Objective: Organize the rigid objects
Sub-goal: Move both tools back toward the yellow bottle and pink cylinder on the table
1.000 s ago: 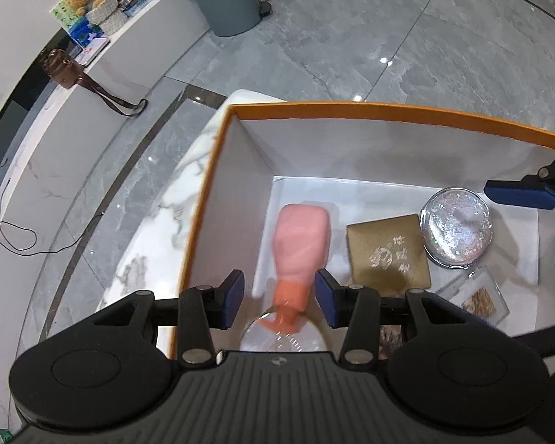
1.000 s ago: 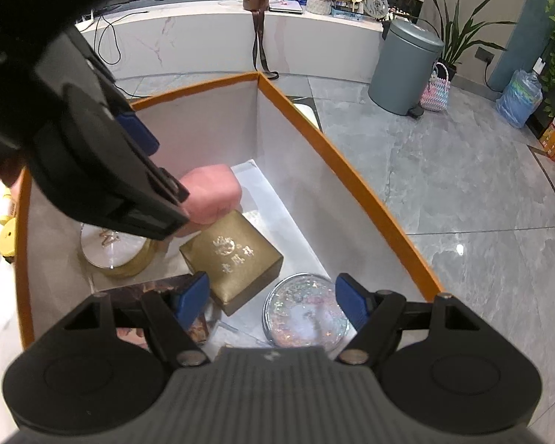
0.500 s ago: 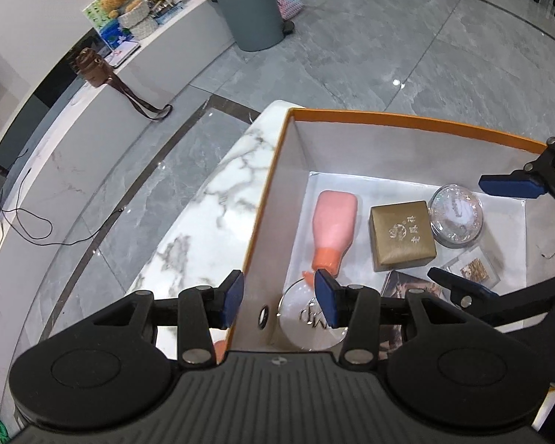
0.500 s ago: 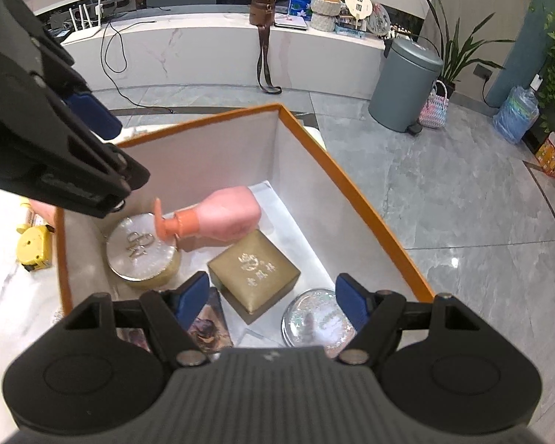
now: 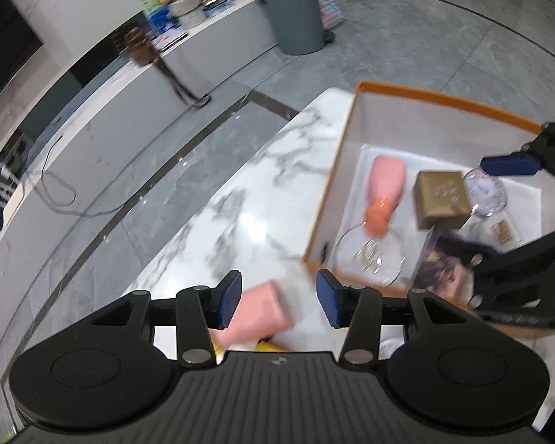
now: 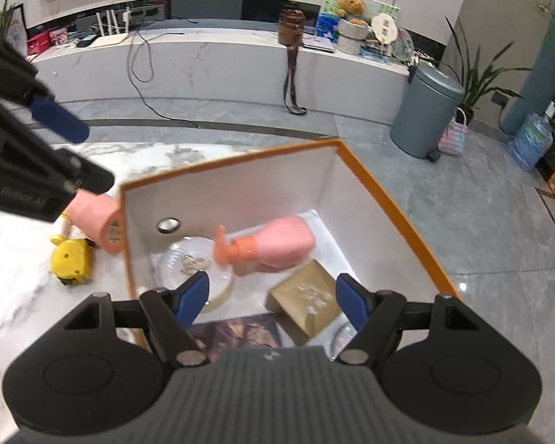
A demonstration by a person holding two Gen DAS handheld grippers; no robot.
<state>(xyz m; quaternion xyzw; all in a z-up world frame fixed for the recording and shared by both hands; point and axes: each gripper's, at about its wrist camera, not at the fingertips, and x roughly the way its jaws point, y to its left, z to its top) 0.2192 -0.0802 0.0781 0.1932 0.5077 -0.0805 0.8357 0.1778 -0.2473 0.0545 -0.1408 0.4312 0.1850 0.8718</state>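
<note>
Left gripper [image 5: 278, 298] was found pulled back out of the orange-rimmed box [image 5: 440, 100] and carried sideways over the marble tabletop [image 5: 222, 199]; a sec ago it was hanging inside the box directly over the pink spray bottle [image 5: 385, 188]. Its jaws had just been opening a little further; nothing was pinched between them, so it was noted as open and empty. Below and between the pads a pink tape roll [image 5: 257, 312] was seen on the marble, w/ a yellow tape measure [image 6: 71, 259] just beside it; both lay outside the box, near its left wall.

Right gripper [image 6: 272, 298] was noted above the box's near end, jaws apart, nothing held; width unchanged vs. earlier frames, though the view had drawn back and up.

Box contents as recorded: spray bottle lying on its side, nozzle over a round silver tin [image 6: 194, 264]; gold gift box [image 6: 307, 301] next to it; glittery round case [image 5: 486, 192] by the far-right wall; printed card [image 6: 236, 333] at the near edge.

Judgement: bottle counted as placed. Roll and tape measure remained to be boxed; roll looked the likely next pick for the left. Frames were motion-blurred, so finer detail was not readable.
</note>
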